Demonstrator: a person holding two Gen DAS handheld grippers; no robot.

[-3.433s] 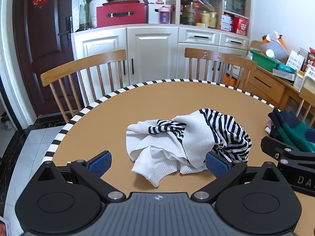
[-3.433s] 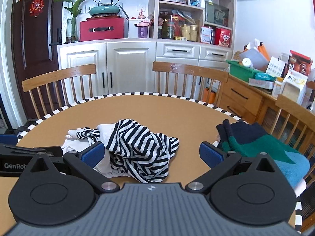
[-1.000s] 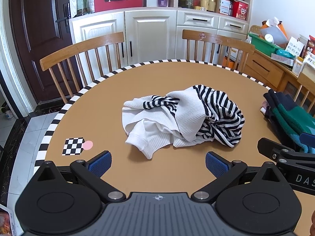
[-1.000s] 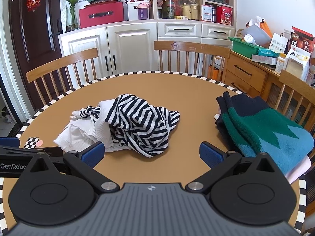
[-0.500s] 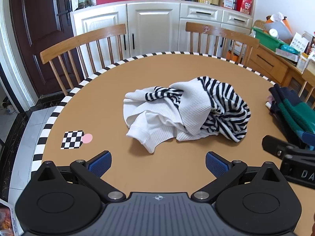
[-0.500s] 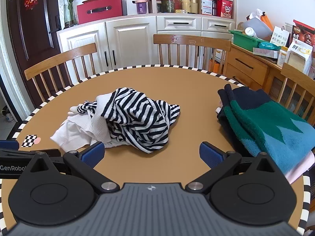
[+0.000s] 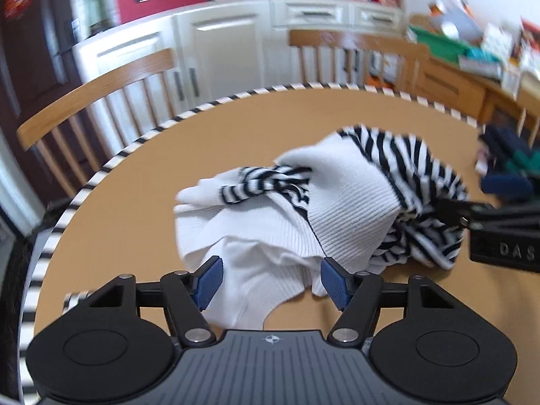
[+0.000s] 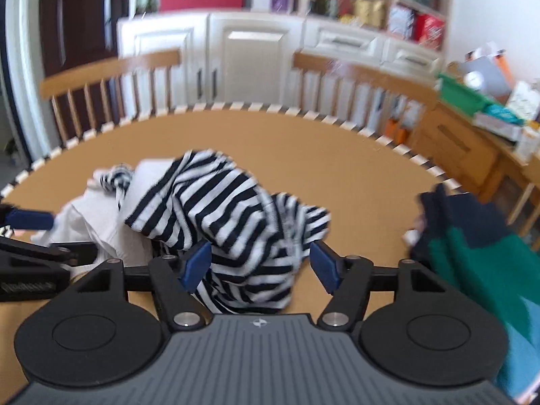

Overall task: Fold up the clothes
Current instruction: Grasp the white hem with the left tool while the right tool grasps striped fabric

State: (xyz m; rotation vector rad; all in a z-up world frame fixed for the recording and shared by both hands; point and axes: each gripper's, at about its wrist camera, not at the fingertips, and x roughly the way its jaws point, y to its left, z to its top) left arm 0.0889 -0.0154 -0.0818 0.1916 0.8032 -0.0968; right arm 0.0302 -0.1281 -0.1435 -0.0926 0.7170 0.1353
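Observation:
A crumpled white and black-striped sweater (image 7: 324,209) lies in a heap on the round tan table (image 7: 128,202). My left gripper (image 7: 271,281) hangs over the white near edge of the heap; its jaws are closing, with white cloth between the blue pads, which stand apart from it. In the right wrist view the striped part of the sweater (image 8: 236,222) fills the gap of my right gripper (image 8: 260,266), whose jaws are also closing around the cloth without pressing it. The right gripper's body (image 7: 499,233) shows at the right edge of the left wrist view.
A folded green, navy and blue garment (image 8: 479,260) lies at the table's right side. Two wooden chairs (image 8: 111,81) stand behind the table's striped rim (image 8: 236,106), with white cabinets (image 8: 253,50) beyond. A cluttered sideboard (image 8: 472,128) is at the right.
Both grippers have dropped forward onto the sweater, which now looks much larger. Both pairs of jaws have narrowed, and cloth now lies between the pads. Both views are motion-blurred.

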